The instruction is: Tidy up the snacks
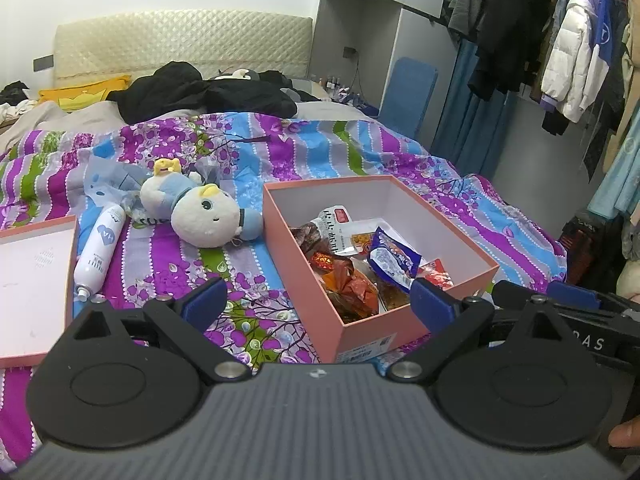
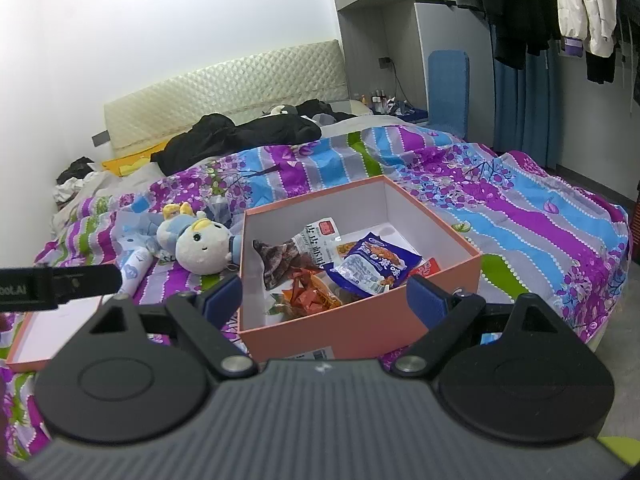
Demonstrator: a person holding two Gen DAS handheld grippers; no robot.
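A bed fills both views, spread with a quilt (image 1: 304,152) striped in purple, blue, grey and green with a flower print. A padded cream headboard (image 1: 180,40) stands at the upper left against a white wall, with dark clothes (image 1: 208,92) heaped below it and a yellow pillow (image 1: 80,94) further left. Coats hang on a rail (image 1: 560,40) at the upper right, over blue curtains (image 1: 472,120) and a grey cabinet (image 1: 360,20).

At centre, a pink box (image 1: 360,332) sits open on the quilt, snacks (image 1: 360,264) piled in its near half, a blue packet (image 2: 372,264) on top. Its lid (image 1: 36,280) lies upturned at the left edge. Between them lie a plush toy (image 1: 200,212) and a white bottle (image 1: 98,252).

The left gripper (image 1: 318,304) is spread wide at the bottom of its view, holding nothing; its right pad overlaps the box's near corner. The right gripper (image 2: 322,300) is likewise wide and empty, framing the box's near wall.
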